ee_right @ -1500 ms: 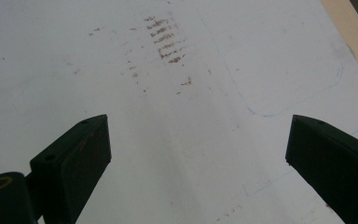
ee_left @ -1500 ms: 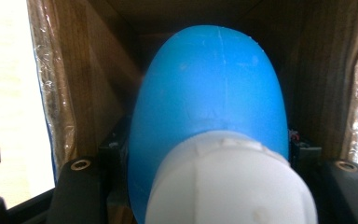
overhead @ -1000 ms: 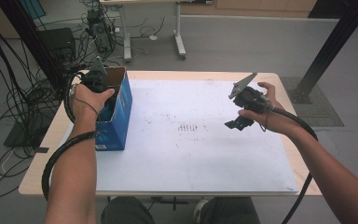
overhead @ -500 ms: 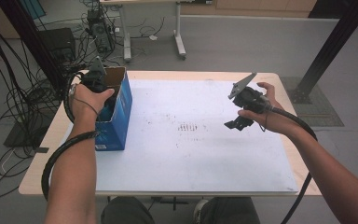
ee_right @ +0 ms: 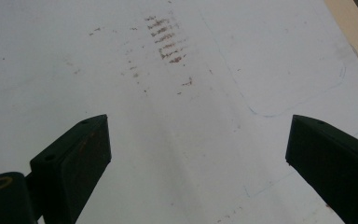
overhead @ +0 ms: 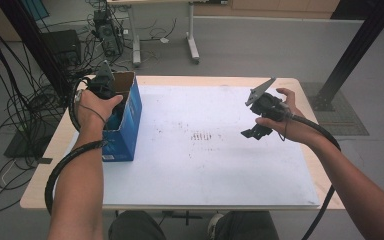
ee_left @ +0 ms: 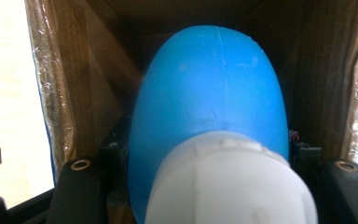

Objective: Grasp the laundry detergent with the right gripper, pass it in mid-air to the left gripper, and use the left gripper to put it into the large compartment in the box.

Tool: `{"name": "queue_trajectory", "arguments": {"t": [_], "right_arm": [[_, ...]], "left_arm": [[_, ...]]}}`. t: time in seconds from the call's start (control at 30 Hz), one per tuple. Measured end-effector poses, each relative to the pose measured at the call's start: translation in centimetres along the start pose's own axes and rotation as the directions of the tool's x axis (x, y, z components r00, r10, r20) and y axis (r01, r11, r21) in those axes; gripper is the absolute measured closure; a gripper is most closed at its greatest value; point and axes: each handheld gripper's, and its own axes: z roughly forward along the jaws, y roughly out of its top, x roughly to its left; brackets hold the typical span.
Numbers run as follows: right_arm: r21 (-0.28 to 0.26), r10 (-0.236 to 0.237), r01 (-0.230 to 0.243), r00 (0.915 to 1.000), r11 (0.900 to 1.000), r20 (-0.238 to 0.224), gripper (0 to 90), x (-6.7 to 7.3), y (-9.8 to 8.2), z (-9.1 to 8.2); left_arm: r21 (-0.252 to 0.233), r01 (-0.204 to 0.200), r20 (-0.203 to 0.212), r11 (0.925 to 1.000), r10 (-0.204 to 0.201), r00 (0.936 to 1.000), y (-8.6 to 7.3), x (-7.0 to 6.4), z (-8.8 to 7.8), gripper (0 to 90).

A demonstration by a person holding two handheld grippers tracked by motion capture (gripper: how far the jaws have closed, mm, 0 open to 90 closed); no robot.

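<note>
A blue bottle (ee_left: 209, 88) with a white cap (ee_left: 233, 182) sits between my left gripper's jaws, inside an open blue cardboard box (overhead: 130, 120) at the table's left side. My left gripper (overhead: 111, 100) reaches down into that box and is shut on the bottle; the box's brown inner walls (ee_left: 79, 84) close in on both sides. My right gripper (ee_right: 196, 154) is held above the right part of the white sheet (overhead: 205, 165). It stands open with nothing between its fingers (ee_right: 74, 154).
Brown smudges (overhead: 200, 136) mark the sheet's middle. The wooden table edge (overhead: 325, 150) runs along the right. Cables (overhead: 15, 105) crowd the floor at left, a desk's legs (overhead: 192, 45) stand beyond the table, and a black post (overhead: 352, 55) rises at the far right.
</note>
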Motion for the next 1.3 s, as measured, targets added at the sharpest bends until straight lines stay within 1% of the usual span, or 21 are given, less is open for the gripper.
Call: {"name": "queue_trajectory", "arguments": {"t": [0.27, 0.5, 1.3], "right_arm": [[-0.001, -0.004, 0.004, 1.0, 1.0, -0.003, 6.6, 0.07, 0.19, 0.04], [-0.005, -0.004, 0.004, 1.0, 1.0, 0.004, 6.6, 0.08, 0.12, -0.12], [-0.006, -0.001, 0.001, 1.0, 1.0, -0.003, 6.6, 0.2, 0.12, 0.01]], "left_arm": [[-0.002, -0.001, 0.0, 1.0, 0.001, 1.0, -0.06, -0.02, -0.01, 36.8], [-0.002, -0.003, -0.001, 1.0, 0.003, 1.0, -0.06, -0.05, 0.0, 36.8], [-0.003, -0.009, -0.004, 1.0, 0.009, 0.9999, -0.06, -0.15, 0.03, 36.8]]}}
